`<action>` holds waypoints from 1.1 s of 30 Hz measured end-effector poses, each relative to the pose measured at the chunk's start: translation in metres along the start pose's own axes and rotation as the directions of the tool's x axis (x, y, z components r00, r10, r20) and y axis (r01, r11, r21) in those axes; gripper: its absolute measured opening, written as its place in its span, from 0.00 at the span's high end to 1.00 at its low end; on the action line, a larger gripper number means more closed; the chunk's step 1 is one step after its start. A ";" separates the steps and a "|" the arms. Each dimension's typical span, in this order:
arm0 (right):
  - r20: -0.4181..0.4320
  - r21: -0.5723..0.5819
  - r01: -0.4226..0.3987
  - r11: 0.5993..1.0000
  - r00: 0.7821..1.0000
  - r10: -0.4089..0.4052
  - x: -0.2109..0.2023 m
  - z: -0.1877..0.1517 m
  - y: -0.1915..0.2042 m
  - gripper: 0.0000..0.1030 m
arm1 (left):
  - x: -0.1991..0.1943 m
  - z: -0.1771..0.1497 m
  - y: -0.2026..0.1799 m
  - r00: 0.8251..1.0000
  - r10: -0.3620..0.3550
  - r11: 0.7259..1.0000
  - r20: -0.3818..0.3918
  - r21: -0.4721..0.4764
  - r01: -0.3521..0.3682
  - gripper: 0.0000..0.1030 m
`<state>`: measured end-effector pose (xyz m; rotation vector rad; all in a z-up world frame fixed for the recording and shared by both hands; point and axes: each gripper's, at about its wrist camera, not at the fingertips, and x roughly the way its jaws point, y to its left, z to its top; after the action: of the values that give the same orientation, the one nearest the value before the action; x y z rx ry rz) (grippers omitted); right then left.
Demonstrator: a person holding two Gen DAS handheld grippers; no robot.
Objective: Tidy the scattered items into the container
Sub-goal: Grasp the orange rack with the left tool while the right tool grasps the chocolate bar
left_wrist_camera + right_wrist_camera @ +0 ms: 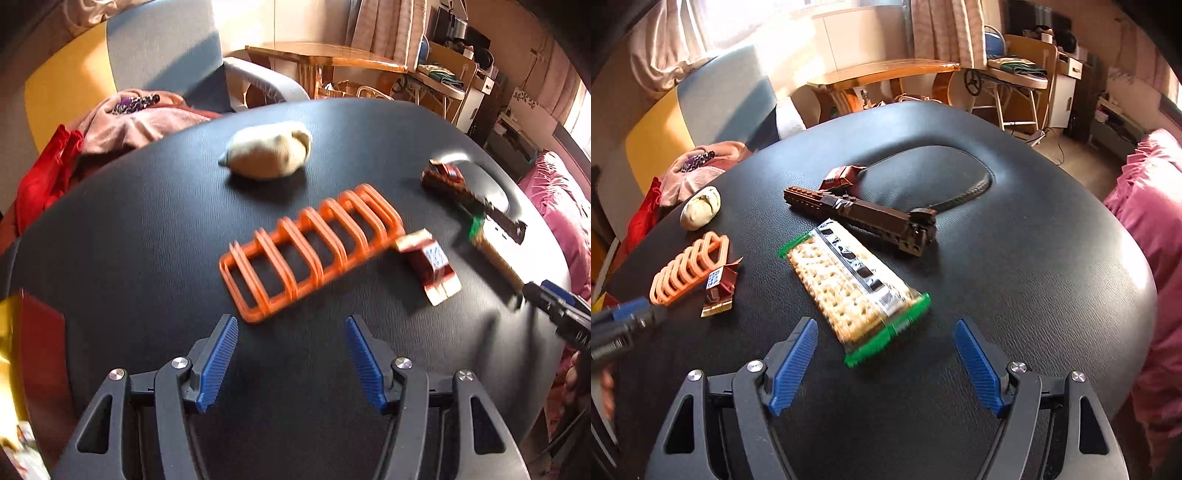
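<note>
My left gripper (291,325) hangs open over the black surface, nothing between its blue pads, just short of an orange wire rack (310,254). Beyond the rack lies a beige rolled bundle (269,151); a brown candy wrapper (430,266) rests at the rack's right end. My right gripper (886,326) is open, and the near end of a green-edged cracker pack (853,291) lies between its fingertips without touching the pads. Behind the pack are a brown brick-built model (864,218) and a second candy (842,177).
The black padded table (1015,258) has an oval stitched hollow (923,173) at the back. A grey chair (166,55) with pink and red cloth (140,122) stands to the left, and pink bedding (1145,221) to the right. The left gripper (624,317) shows at the right wrist view's left edge.
</note>
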<state>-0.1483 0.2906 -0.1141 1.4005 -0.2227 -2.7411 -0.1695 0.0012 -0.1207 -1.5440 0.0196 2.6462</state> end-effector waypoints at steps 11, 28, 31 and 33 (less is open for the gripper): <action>0.004 -0.077 -0.114 0.990 0.993 0.115 -0.012 -0.017 0.041 0.24 | -0.010 0.041 0.000 0.999 -0.016 0.987 0.048 0.161 0.008 0.39; -0.013 -0.067 -0.227 0.972 0.974 0.226 0.015 -0.001 0.072 0.23 | 0.042 0.070 -0.025 0.983 -0.148 0.868 -0.112 0.461 0.183 0.38; -0.005 -0.103 -0.234 0.967 0.972 0.235 0.017 0.003 0.079 0.23 | 0.046 0.062 -0.018 0.974 -0.164 0.891 -0.154 0.402 0.214 0.38; 0.000 -0.151 -0.243 0.958 0.969 0.246 0.017 0.003 0.086 0.23 | 0.042 0.056 -0.010 0.977 -0.153 0.919 -0.151 0.341 0.196 0.39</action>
<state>-0.1618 0.2042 -0.1128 1.2198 -0.1726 -2.5135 -0.2381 0.0166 -0.1291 -1.5007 0.3313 2.2542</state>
